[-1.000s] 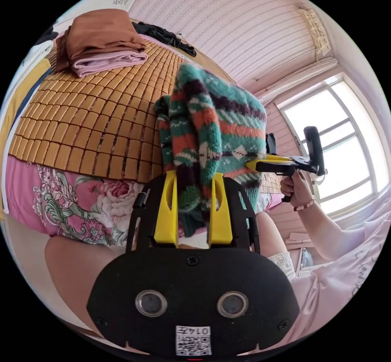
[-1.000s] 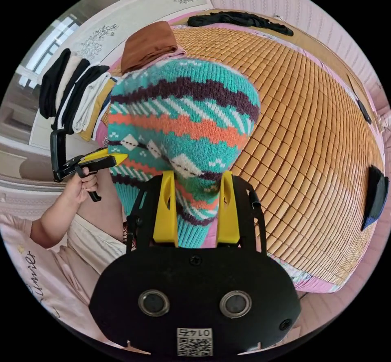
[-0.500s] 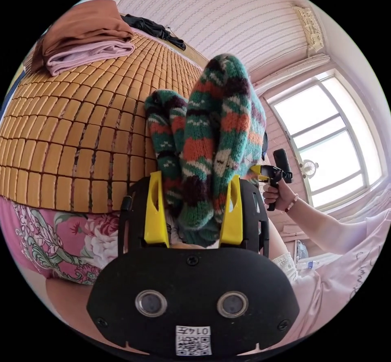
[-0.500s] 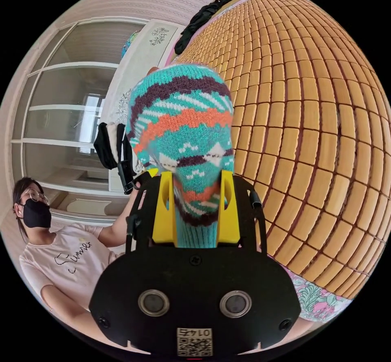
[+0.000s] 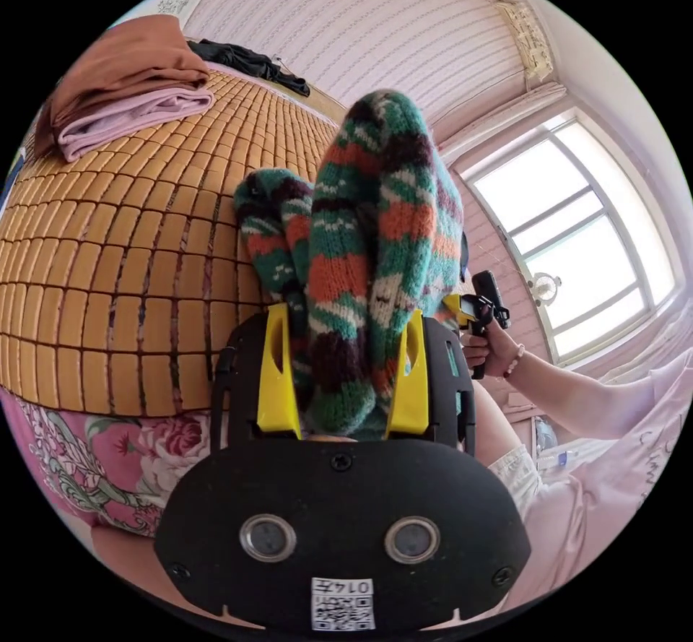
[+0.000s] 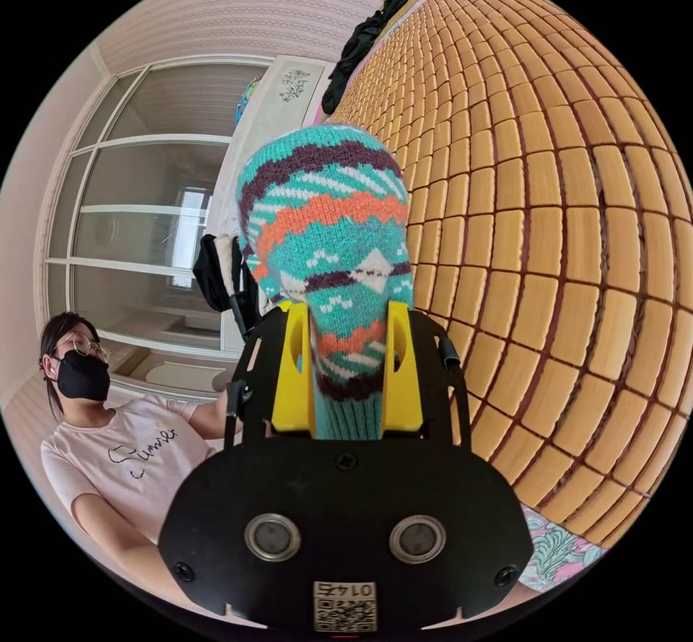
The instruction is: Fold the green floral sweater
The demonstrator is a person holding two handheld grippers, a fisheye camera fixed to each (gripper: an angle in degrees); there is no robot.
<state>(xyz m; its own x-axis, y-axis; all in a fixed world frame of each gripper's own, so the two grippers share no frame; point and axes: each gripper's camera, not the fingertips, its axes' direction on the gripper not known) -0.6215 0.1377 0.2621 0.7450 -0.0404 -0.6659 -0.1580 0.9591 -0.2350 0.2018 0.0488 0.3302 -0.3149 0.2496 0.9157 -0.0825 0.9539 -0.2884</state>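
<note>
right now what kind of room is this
Most likely a bedroom in a home: a bed covered by a bamboo mat over a pink floral sheet, folded clothes stacked on it, and a large window. Both grippers hold the sweater.

Left hand-held gripper (image 5: 339, 375) has both yellow jaws pressed on bunched knit. Right hand-held gripper (image 6: 348, 375) is likewise clamped; the person's right hand (image 5: 485, 353) grips it at 3 o'clock.

The sweater (image 5: 375, 237) bunches between the yellow jaws, hiding its lower hem. At three o'clock the right gripper (image 5: 473, 306) (its tips lost behind the knit) is too small to judge.
</note>
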